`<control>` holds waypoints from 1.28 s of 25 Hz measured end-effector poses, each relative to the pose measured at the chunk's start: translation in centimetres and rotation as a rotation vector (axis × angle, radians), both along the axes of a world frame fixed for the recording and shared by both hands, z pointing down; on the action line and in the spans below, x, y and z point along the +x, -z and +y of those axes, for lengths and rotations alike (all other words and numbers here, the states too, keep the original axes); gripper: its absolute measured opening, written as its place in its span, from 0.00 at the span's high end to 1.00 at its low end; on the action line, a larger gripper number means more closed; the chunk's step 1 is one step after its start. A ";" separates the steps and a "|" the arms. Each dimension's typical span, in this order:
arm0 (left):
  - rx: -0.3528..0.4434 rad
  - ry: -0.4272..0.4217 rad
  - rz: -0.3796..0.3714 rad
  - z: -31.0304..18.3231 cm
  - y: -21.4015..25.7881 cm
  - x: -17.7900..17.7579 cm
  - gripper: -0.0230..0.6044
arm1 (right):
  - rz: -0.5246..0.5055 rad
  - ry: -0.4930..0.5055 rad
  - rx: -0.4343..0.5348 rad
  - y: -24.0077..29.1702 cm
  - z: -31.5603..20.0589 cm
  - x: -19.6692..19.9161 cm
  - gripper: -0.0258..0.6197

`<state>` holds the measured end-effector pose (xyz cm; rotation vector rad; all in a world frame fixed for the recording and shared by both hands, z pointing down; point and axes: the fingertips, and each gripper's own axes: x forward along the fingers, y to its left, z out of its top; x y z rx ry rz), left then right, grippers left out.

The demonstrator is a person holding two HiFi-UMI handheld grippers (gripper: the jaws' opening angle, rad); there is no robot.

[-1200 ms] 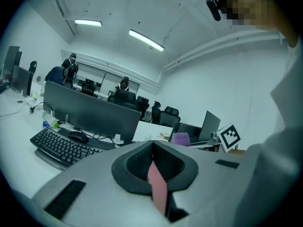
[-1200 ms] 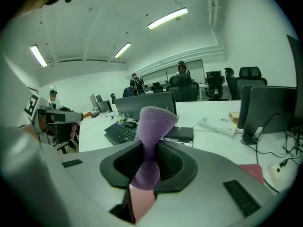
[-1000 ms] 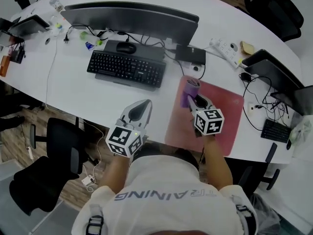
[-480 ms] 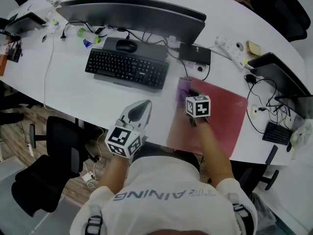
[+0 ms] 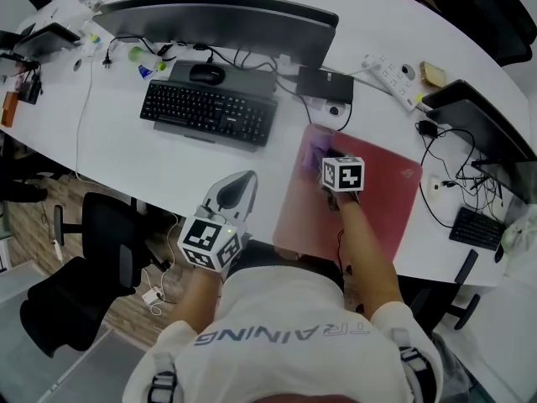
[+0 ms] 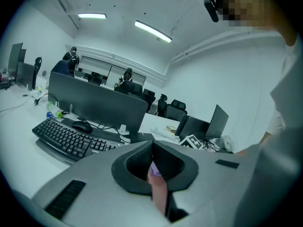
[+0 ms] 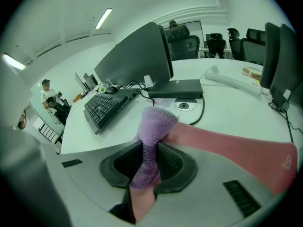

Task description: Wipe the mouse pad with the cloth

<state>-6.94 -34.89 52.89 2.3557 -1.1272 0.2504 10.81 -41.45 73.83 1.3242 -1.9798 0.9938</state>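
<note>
— Jaws on my right gripper point(image 7: 149, 163) are clamped on the purple cloth point(image 7: 153, 126). A fold of it is pinched between them and the rest bunches out past the tips.

— Where's that in the head view?

— Just right of centre. The cloth is pressed onto the upper left corner of the red mouse pad point(image 5: 382, 204), which lies flat on the desk point(image 5: 151, 170), right of the keyboard point(image 5: 208, 114).

— And your left?

— My left gripper point(image 5: 236, 193) hangs at lower centre, off the desk's near edge, jaws together on nothing.

— How will the cloth behave?

— Soft, light terry, I'd judge. It will flop and drag, so my grip near its middle, with a wad left free below, suits wiping. The pad looks thin and floppy and might creep under a hard push, so I'd use moderate pressure, or pin its near edge with the left
</note>
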 end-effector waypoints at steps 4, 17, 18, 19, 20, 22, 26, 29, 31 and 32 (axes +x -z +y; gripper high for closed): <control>0.005 0.002 -0.006 1.3 0.4 2.6 0.91 | 0.022 -0.002 -0.004 0.1 1.5 3.5 0.81; -0.006 -0.026 -0.015 4.4 0.1 11.9 0.91 | 0.015 -0.072 -0.021 0.0 5.7 14.7 0.81; -0.005 -0.032 -0.016 4.6 0.2 12.6 0.91 | 0.016 -0.079 -0.021 0.0 5.9 15.5 0.81; -0.002 -0.039 -0.016 4.8 0.2 13.4 0.91 | 0.015 -0.088 -0.021 0.1 6.2 16.4 0.81; 0.001 -0.044 -0.016 4.9 0.3 14.1 0.91 | 0.013 -0.097 -0.023 0.0 6.4 17.3 0.81; 0.005 -0.054 -0.016 5.3 0.5 15.5 0.91 | 0.016 -0.121 -0.027 0.0 7.0 19.2 0.81; 0.008 -0.068 -0.012 6.2 0.6 17.8 0.91 | 0.038 -0.164 -0.024 0.2 8.5 23.2 0.81; 0.013 -0.079 -0.009 6.7 0.7 19.5 0.91 | 0.058 -0.202 -0.027 0.4 9.6 26.3 0.81; 0.016 -0.085 -0.007 7.0 0.8 20.5 0.91 | 0.065 -0.222 -0.028 0.4 10.3 28.2 0.81; 0.018 -0.087 -0.006 7.1 0.9 21.0 0.91 | 0.067 -0.231 -0.028 0.4 10.6 29.1 0.81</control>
